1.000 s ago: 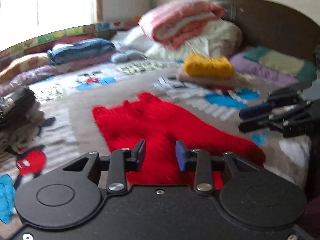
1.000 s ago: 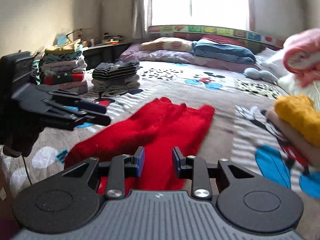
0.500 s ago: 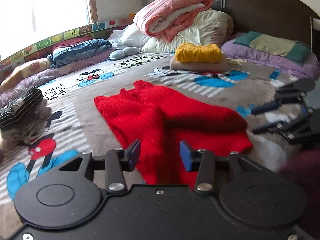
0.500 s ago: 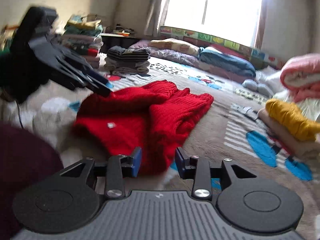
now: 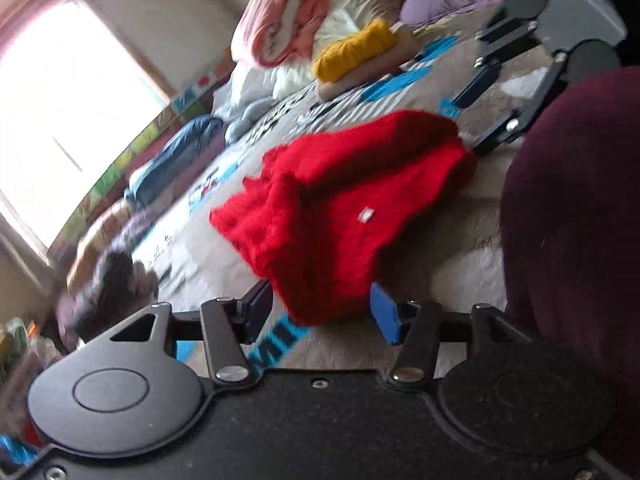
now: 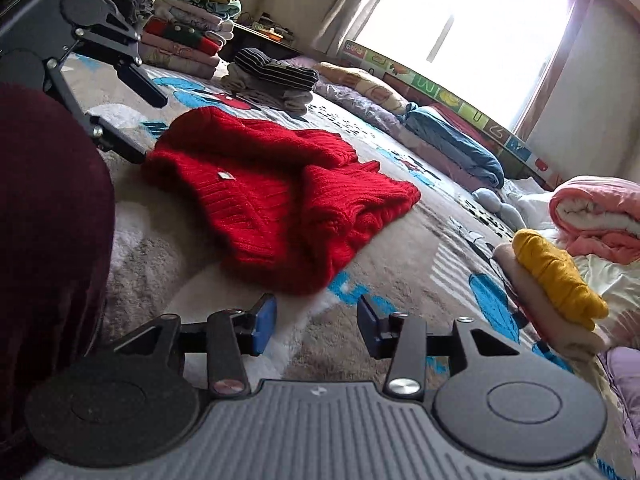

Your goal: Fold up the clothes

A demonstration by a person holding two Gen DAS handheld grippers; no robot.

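Left wrist view — red sweater (image 5: 340, 208) partly folded, both grippers open

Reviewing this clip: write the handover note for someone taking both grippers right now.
Left gripper: jaws open, empty, at the near edge of the red sweater.
Right gripper: jaws open, empty, just short of the sweater.
The sweater lies partly folded on the bed cover, its white tag showing.
Folded piles sit at the far side, a yellow knit to the right.
Left: finish folding the sweater, probably stack it.
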